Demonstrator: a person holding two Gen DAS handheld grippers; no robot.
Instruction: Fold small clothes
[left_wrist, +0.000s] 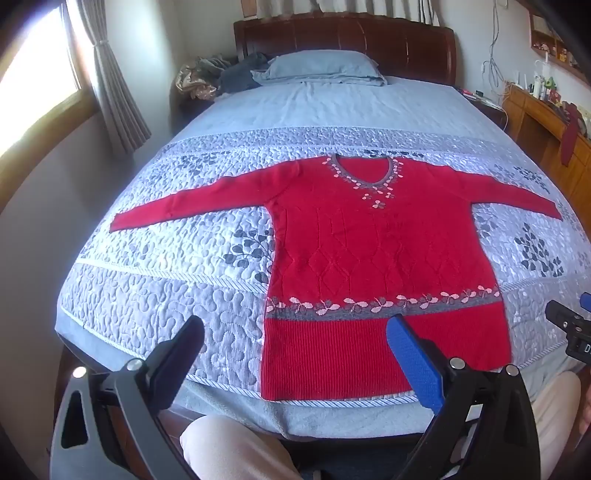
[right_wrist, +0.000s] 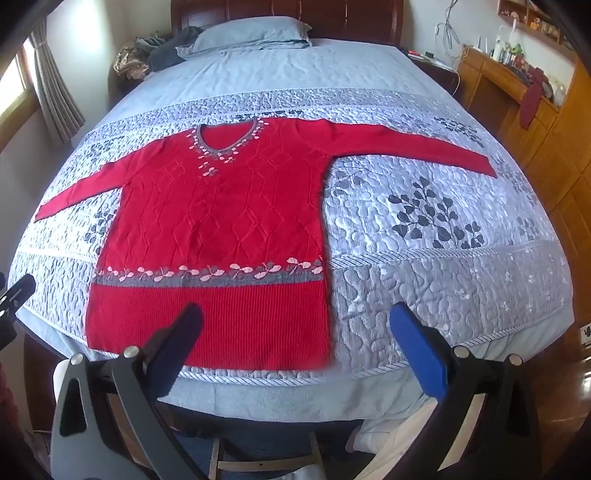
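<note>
Fingers (left_wrist: 413, 363) of both hands hover apart, short of the red sweater's (left_wrist: 373, 236) hem.

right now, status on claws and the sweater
Left claw and right claw open, empty, above the hem. Red sweater flat on the quilt, sleeves spread, unfolded. Nothing in the way.

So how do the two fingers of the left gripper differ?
On the left gripper, the left finger is black and hangs over bare quilt; the right finger has a blue pad and overlaps the red sweater hem. Both hold nothing.
</note>
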